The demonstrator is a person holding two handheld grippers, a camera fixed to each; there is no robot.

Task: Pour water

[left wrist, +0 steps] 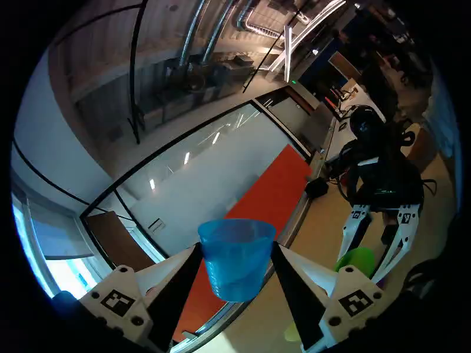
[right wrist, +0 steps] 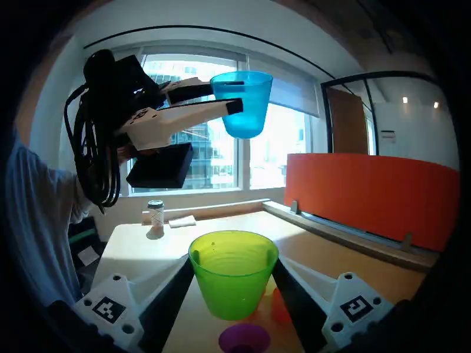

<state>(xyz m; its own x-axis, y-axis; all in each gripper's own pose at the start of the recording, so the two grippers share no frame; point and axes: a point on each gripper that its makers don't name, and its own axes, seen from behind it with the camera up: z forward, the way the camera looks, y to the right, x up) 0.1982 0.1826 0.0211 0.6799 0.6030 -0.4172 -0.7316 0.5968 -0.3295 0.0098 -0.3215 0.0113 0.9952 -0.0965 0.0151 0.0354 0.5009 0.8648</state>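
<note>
The blue cup (left wrist: 236, 259) stands upright between the fingers of the left gripper (left wrist: 236, 250), which are closed against its sides. In the right gripper view it is raised high in front of the window (right wrist: 200, 159). The right gripper (right wrist: 234, 265) clamps the green cup (right wrist: 234, 285) upright above the pale table (right wrist: 132, 247), with a purple cup (right wrist: 244, 339) just below. Black-and-white square markers (right wrist: 107, 310) sit on the gripper fingers. A small jar (right wrist: 155, 216) stands far back, its label too small to read.
</note>
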